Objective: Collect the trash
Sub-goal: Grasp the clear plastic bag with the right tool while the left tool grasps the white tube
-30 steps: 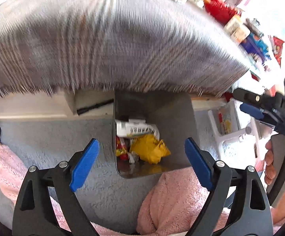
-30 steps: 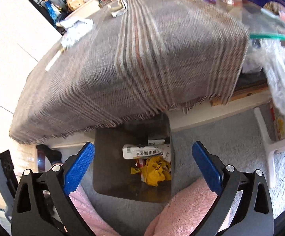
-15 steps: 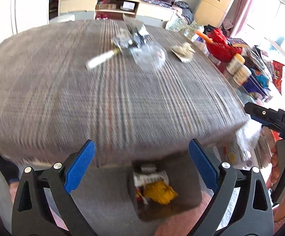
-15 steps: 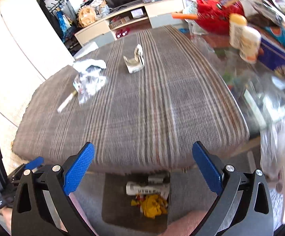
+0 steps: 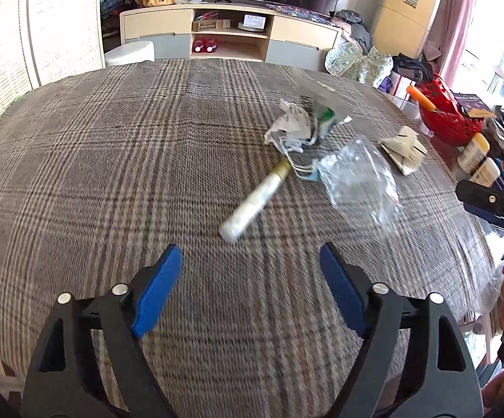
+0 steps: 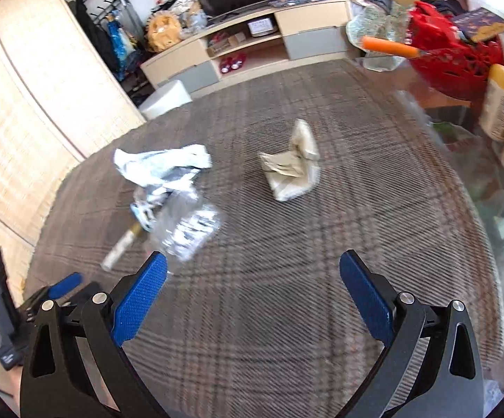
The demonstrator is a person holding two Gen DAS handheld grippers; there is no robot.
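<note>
Trash lies on a plaid tablecloth (image 5: 112,160): a white tube with a gold end (image 5: 255,200), a crumpled white wrapper (image 5: 293,125), a clear plastic bag (image 5: 359,181) and a folded beige paper (image 5: 405,149). My left gripper (image 5: 250,264) is open and empty, just short of the tube. My right gripper (image 6: 252,271) is open and empty; the clear bag (image 6: 189,230) lies by its left finger, the beige paper (image 6: 292,170) and wrapper (image 6: 161,167) farther off. The tube (image 6: 121,247) shows at left.
A red basket (image 6: 460,55) and two bottles (image 6: 502,104) stand at the table's right edge. The other gripper (image 5: 488,205) shows at right in the left wrist view. A TV cabinet (image 5: 231,35) stands behind the table.
Both grippers have risen from the bin under the table edge to above the tabletop. The bin has dropped out of view and the trash on the cloth is now close.
</note>
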